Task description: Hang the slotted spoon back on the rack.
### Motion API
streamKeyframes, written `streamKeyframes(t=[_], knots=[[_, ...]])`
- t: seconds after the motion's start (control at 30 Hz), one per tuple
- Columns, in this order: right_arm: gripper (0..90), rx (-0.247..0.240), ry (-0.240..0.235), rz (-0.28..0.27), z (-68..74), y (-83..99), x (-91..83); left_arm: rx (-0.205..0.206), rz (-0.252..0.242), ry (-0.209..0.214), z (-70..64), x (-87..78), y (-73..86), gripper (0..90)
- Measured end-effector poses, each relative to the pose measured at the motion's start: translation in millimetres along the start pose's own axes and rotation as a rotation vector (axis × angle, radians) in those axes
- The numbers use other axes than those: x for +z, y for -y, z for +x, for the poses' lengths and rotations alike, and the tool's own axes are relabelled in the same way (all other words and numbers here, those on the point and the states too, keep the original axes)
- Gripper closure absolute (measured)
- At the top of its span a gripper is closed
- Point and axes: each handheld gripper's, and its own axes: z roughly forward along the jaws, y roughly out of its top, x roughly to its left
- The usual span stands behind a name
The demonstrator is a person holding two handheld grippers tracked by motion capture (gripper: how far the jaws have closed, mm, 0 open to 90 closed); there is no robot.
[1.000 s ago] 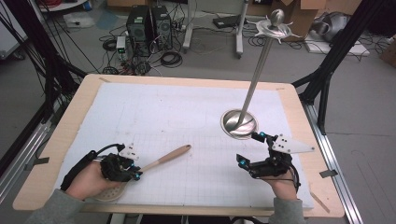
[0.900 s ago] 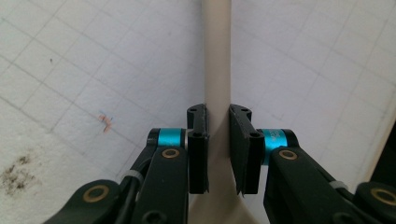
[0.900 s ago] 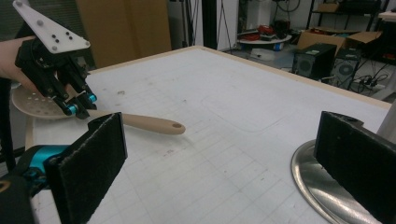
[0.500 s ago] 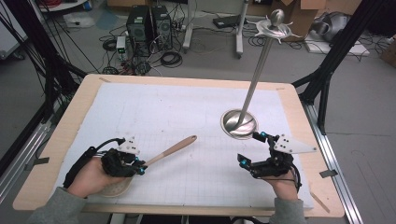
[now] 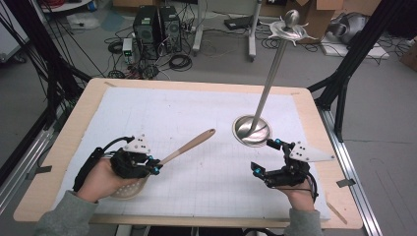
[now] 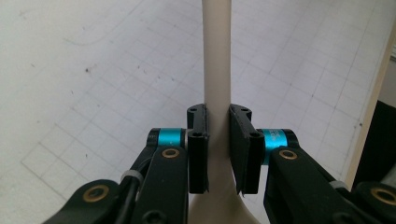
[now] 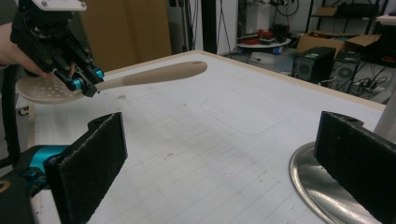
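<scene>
Lying across the wooden table point(image 5: 305, 105) is a white gridded mat point(image 5: 196, 128), faintly marked and scuffed in places. A wooden slotted spoon point(image 5: 189, 146) is held off the mat by the left gripper point(image 5: 152, 166): its handle is smooth, pale and rounded, flaring to a blunt tip, and its flat round head point(image 7: 44, 89), pierced with small holes, is seen behind the gripper in the right gripper view. The left gripper's black jaws are pressed onto the handle near its neck, one pad point(image 6: 197, 149) against each side, as shown in the left gripper view; blue-anodised collars are fitted beside the pads. The handle is angled up and away from the person's left hand point(image 5: 101, 179), toward the middle of the table.

A polished metal stand point(image 5: 268, 83) is placed right of centre: a round, shallow, mirror-bright base point(image 5: 252, 131), a slim straight pole and a small finned top with a ball finial. The right gripper point(image 5: 268, 160) is held just in front of that base, apart from it, its jaws spread wide with nothing between them; their pads point(image 7: 91, 165) are faced with a coarse dark felt-like layer. A grey three-cornered plate is carried on top of each gripper.

The spoon is held well apart from the right gripper and from the stand.
</scene>
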Motion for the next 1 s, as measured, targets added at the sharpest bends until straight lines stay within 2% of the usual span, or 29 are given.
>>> streamKeyframes(t=[0.1, 0.33, 0.47, 0.5, 0.57, 0.6, 1.0], knots=[[1.6, -0.003, 0.0, -0.007, -0.6, -0.2, -0.7, -0.005, -0.01, 0.001, 0.9, 0.5, -6.5, 77.9], [1.5, -0.004, -0.002, -0.014, -0.1, -1.1, -2.7, 0.041, 0.008, -0.003, 6.2, -2.5, -21.9, 77.8], [1.5, 0.001, -0.002, -0.016, -0.4, -0.8, -4.0, 0.049, 0.008, -0.005, 9.9, -5.0, -28.3, 77.8], [1.6, 0.004, -0.004, -0.016, -0.2, -0.8, -4.3, 0.064, 0.014, -0.005, 11.3, -6.1, -29.7, 77.8], [1.5, 0.005, -0.004, -0.015, -0.2, -0.5, -4.7, 0.055, -0.001, 0.001, 11.2, -5.9, -32.2, 77.8], [1.5, 0.009, -0.003, -0.013, 0.2, -0.5, -5.0, 0.068, 0.001, 0.001, 11.9, -6.3, -33.7, 77.8], [1.5, 0.013, -0.009, -0.022, -0.6, -0.4, -5.9, 0.065, -0.031, 0.021, 14.5, -2.0, -46.9, 77.8]])
